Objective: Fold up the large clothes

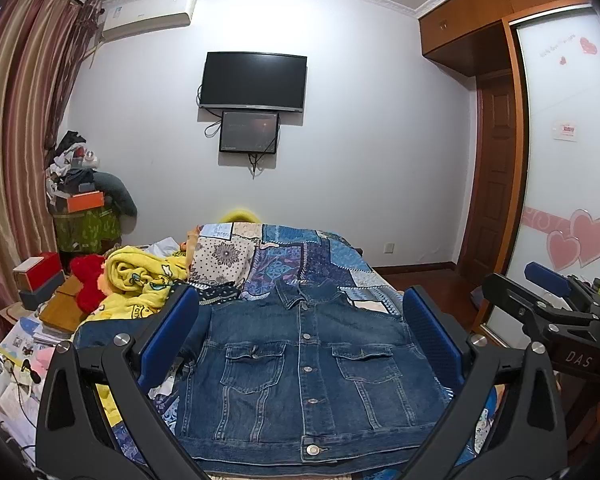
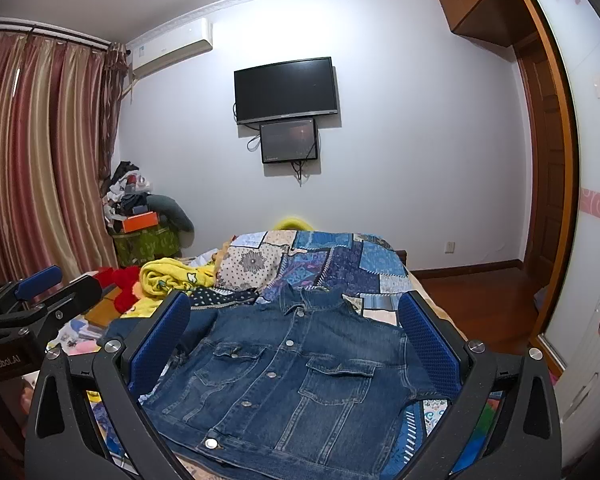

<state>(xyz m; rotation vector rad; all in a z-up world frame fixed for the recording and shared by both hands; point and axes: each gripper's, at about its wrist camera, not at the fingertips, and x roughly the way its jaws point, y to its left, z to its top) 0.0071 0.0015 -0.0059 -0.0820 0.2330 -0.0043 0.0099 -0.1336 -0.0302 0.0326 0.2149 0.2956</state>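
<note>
On the patchwork blue quilted bedspread (image 1: 300, 256) a dark blue denim jacket (image 1: 304, 376) lies flat, buttoned, front up; its sleeves seem tucked under already. Left gripper (image 1: 300, 344) and right gripper (image 2: 296, 348) hover wide open, empty. Body folds remain.

Jacket: your denim jacket (image 2: 296, 380) lies flat, front up and buttoned, on the patchwork quilt (image 2: 340, 264).
Right gripper: your right gripper (image 2: 296, 344) hovers above it, blue pads wide apart, empty.
Left gripper: your left gripper (image 2: 40, 292) sits at the left edge, clear of the jacket.
</note>
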